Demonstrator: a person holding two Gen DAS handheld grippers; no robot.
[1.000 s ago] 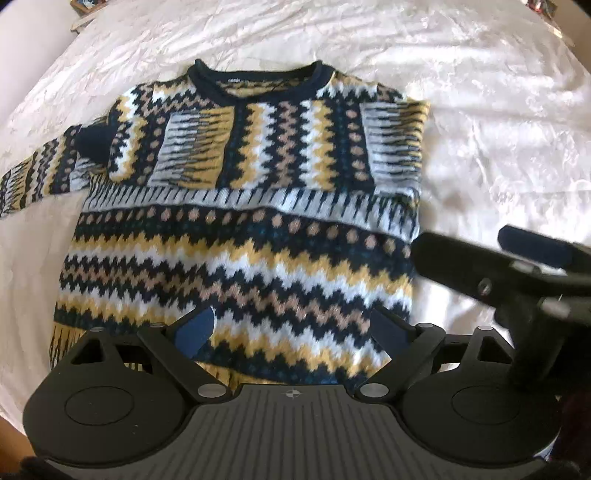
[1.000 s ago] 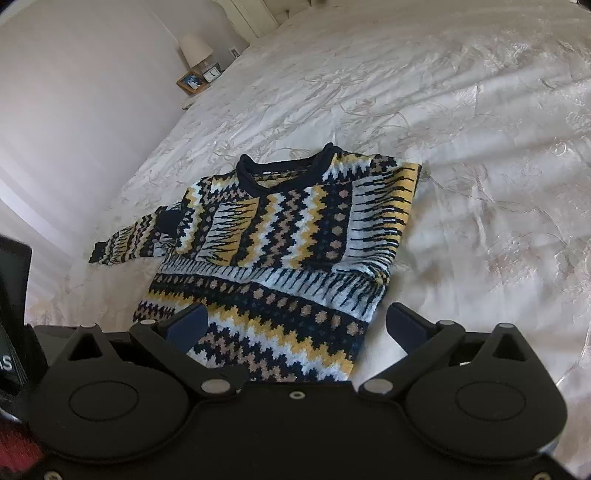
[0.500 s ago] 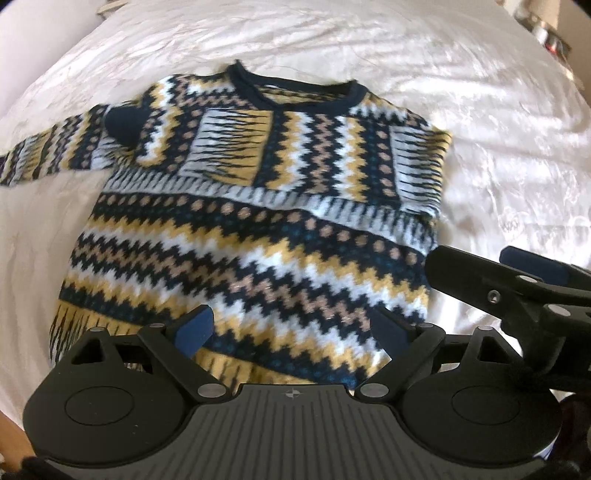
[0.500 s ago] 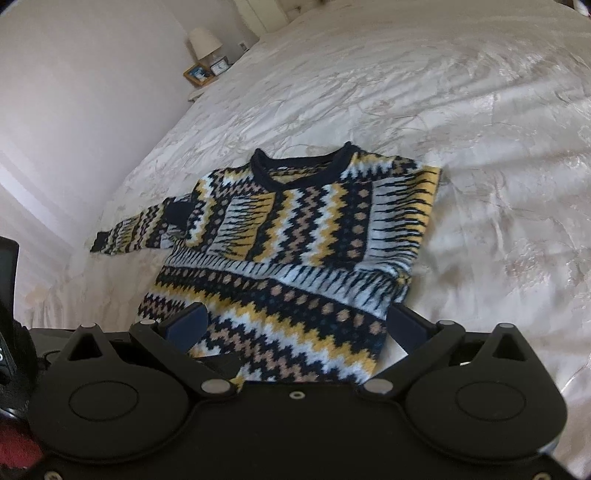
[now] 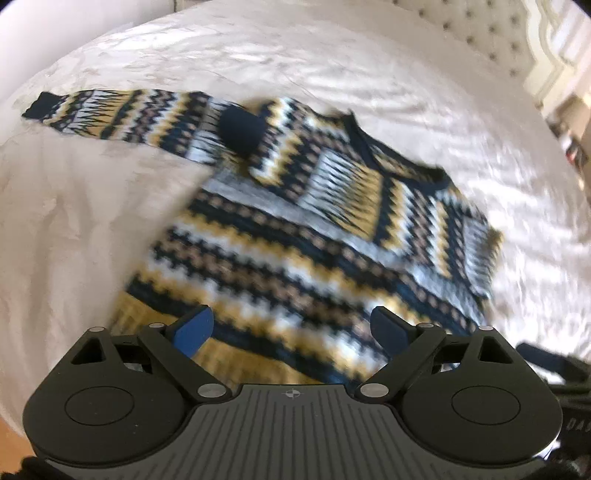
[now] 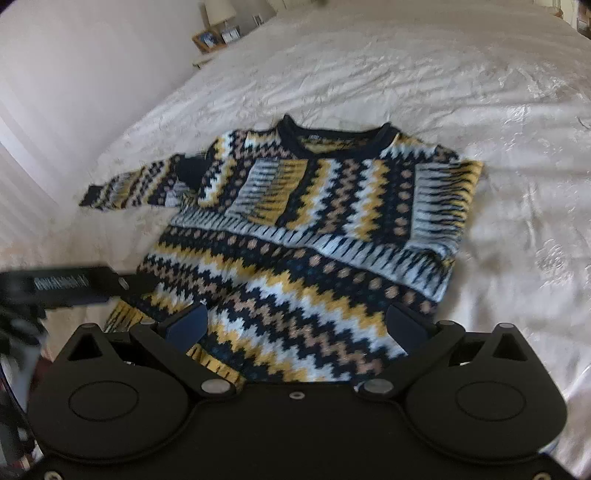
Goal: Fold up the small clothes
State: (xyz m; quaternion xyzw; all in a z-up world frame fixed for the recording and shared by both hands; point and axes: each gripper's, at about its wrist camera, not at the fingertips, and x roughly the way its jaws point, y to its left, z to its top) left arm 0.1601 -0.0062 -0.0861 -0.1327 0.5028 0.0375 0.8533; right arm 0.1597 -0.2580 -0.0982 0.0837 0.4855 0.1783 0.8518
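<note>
A small knitted sweater (image 5: 317,236) (image 6: 325,236) in navy, yellow, white and tan zigzags lies flat on a white bedspread (image 5: 369,74) (image 6: 424,81). One sleeve is folded in across the chest at the right; the other sleeve (image 5: 110,110) (image 6: 136,184) stretches out to the left, a navy cuff (image 5: 240,127) lying near its shoulder. My left gripper (image 5: 291,326) hovers open over the sweater's hem, nothing between its fingers. My right gripper (image 6: 295,326) also stands open above the lower body of the sweater. The left gripper's body (image 6: 74,286) shows at the right wrist view's left edge.
A padded headboard (image 5: 480,33) is at the top right of the left wrist view. A bedside table (image 6: 218,35) with a lamp and picture frames stands beyond the bed's far left corner, by a white wall (image 6: 55,92).
Both grippers moved sideways across the sweater and rolled. In the left wrist view the sweater now looks tilted, with the outstretched sleeve fully in sight. Jaws stayed open.
</note>
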